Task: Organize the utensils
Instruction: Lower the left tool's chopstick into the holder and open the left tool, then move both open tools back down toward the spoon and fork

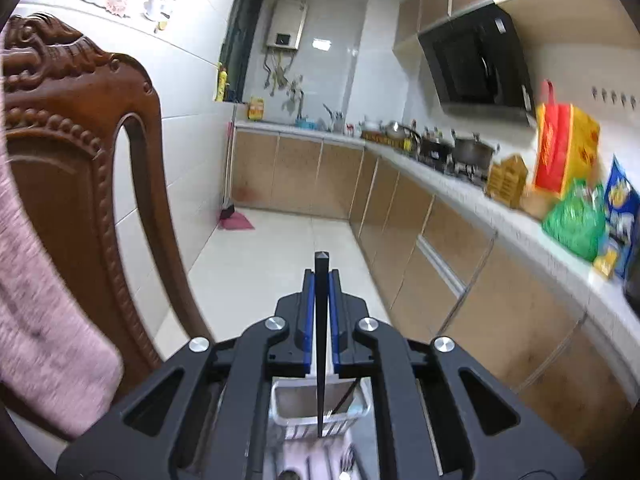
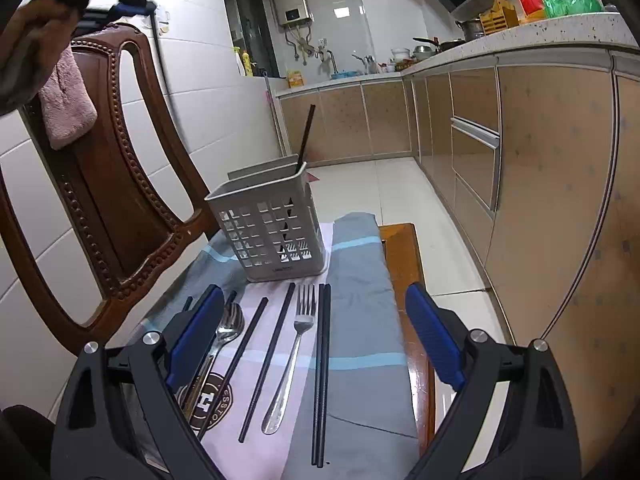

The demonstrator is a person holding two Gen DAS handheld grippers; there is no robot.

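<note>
The left gripper point(image 1: 321, 280), pinching a chopstick point(image 1: 321, 344) point-down, hangs directly above the basket point(image 1: 316, 404); the right gripper point(image 2: 316, 336) hovers spread.

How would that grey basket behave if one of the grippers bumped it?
The basket looks like thin slotted plastic, so probably light. It is tall, with only one chopstick inside, so it might tip. The cloth beneath it could let it slide or bunch.

Left view high above the utensil basket point(image 1: 316, 412), right view low, near; shared kitchen beyond.
</note>
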